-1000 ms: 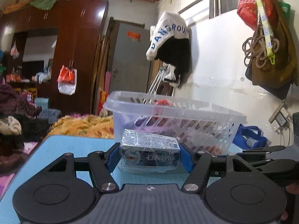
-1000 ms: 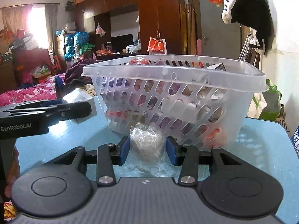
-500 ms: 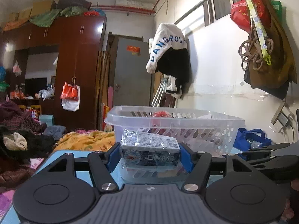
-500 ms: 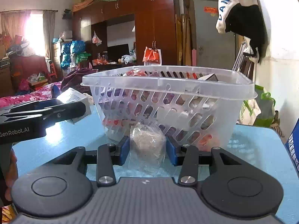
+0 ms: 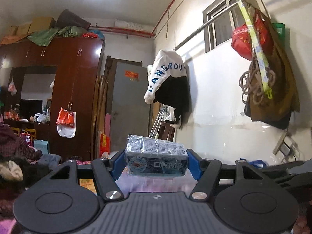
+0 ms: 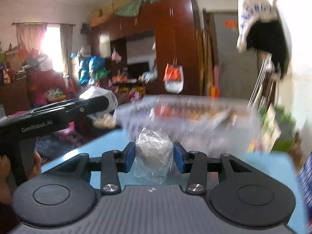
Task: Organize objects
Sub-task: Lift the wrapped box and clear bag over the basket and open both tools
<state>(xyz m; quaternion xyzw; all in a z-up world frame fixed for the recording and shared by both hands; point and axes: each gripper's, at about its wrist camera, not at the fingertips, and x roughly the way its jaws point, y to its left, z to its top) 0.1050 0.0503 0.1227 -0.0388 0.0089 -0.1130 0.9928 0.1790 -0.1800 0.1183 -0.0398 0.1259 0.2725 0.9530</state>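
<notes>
1. Right now your left gripper (image 5: 156, 162) is pinching one shrink-wrapped box (image 5: 156, 159) between its two blue pads (image 5: 119, 163), the box lying level with its printed long face toward the camera.
2. Your right gripper (image 6: 154, 154) is clamped on one small packet in crinkled clear wrap (image 6: 153, 152), squeezed upright between its blue pads (image 6: 129, 157), loose film hanging below them.
3. In the right wrist view, one clear slotted basket (image 6: 195, 117) sits just beyond the packet at twelve o'clock, blurred, with red and orange items inside; their number cannot be told.
4. The basket rests on one blue table (image 6: 259, 167), seen at three and nine o'clock of the packet.
5. In that same view your left gripper enters at nine o'clock, carrying the box.
6. In the left wrist view, one white and black jacket (image 5: 167, 81) hangs at twelve o'clock on the wall.
7. One dark wardrobe (image 5: 76, 89) stands at ten o'clock.
</notes>
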